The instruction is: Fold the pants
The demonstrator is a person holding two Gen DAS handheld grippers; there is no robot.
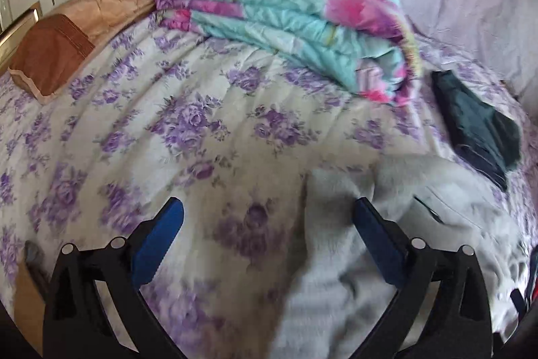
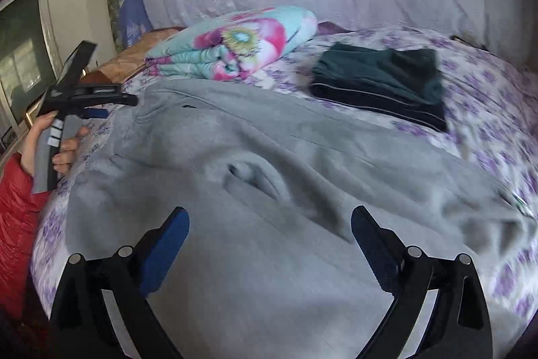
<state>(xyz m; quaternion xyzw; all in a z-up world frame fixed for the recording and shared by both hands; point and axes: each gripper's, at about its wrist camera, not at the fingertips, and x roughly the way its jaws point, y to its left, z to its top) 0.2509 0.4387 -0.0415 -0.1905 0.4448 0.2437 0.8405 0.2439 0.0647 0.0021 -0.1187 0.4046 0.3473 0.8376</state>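
Both grippers are wide open and hold nothing. The left gripper point(image 1: 267, 234) and the right gripper point(image 2: 269, 241) point down. A hand point(image 2: 50, 140) grips the left one's handle.

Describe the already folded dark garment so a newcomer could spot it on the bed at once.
Start at the bed's purple-flowered sheet, then find the folded turquoise-and-pink quilt near the far side. Just right of it, beyond the spread grey pants, lies the dark green folded garment. It is the only dark, plain item, in a neat flat stack.
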